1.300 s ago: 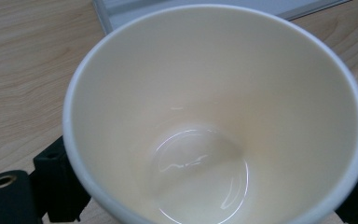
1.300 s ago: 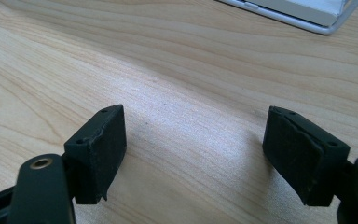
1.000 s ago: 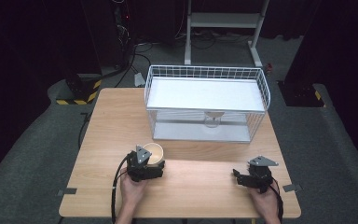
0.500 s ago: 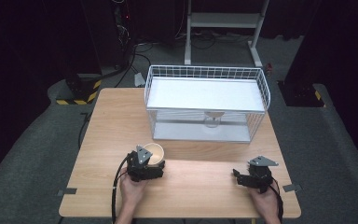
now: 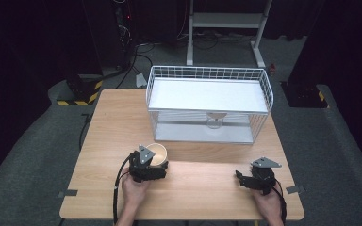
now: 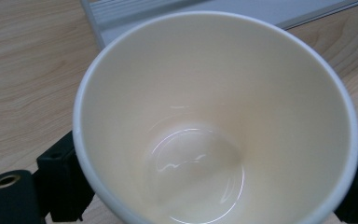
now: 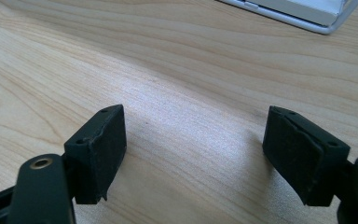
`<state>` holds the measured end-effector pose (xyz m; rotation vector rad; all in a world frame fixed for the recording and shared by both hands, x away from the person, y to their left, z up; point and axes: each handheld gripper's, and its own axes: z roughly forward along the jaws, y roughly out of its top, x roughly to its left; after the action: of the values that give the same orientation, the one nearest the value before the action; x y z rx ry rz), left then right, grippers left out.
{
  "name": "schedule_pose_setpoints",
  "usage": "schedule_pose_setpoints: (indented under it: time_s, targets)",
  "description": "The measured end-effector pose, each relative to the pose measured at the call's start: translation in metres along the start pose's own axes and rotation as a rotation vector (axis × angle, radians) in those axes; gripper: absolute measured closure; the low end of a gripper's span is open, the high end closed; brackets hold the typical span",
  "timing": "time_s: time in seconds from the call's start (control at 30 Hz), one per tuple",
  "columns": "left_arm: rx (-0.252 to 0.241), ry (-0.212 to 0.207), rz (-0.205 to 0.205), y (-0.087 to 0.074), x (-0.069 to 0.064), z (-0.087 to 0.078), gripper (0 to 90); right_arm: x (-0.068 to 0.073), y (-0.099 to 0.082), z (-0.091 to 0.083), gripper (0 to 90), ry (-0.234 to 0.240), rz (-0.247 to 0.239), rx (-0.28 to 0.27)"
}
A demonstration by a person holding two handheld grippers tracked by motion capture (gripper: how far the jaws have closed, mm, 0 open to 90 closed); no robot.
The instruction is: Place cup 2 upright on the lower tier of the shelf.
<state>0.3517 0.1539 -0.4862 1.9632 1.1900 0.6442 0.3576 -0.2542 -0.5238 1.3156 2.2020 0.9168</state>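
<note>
A cream cup point(image 5: 158, 153) stands on the wooden table point(image 5: 113, 122) near the front left, mouth up and empty inside. My left gripper point(image 5: 156, 163) is shut on the cup, with one black jaw on each side of its wall. In the left gripper view the cup point(image 6: 214, 116) is very close, and the jaws of my left gripper point(image 6: 209, 186) show at its lower left and lower right. Near the front right, my right gripper point(image 5: 240, 177) rests low over the table, points left, and is open. Between the jaws of the right gripper point(image 7: 196, 154) is only bare wood.
A white wire rack point(image 5: 209, 101) with a white upper shelf stands at the back of the table. A small clear object point(image 5: 215, 120) sits on its lower level. The rack's base edge point(image 7: 307, 16) lies beyond my right gripper. Dark floor, cables and a white stand surround the table.
</note>
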Motion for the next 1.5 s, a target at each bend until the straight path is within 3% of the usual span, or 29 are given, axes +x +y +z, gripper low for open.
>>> schedule_pose_setpoints:
  time_s: [0.77,1.37,1.5]
  targets:
    - [0.004,-0.062,0.03,0.02,-0.011,0.008,8.9,0.0,0.0,0.0,21.7,0.001,0.003,0.002]
    - [-0.013,-0.101,0.009,0.034,-0.012,0.009,8.9,0.0,0.0,0.0,21.7,0.001,0.003,0.002]
    - [-0.007,-0.093,0.012,0.037,-0.012,0.009,8.9,0.0,0.0,0.0,21.7,0.001,0.003,0.002]
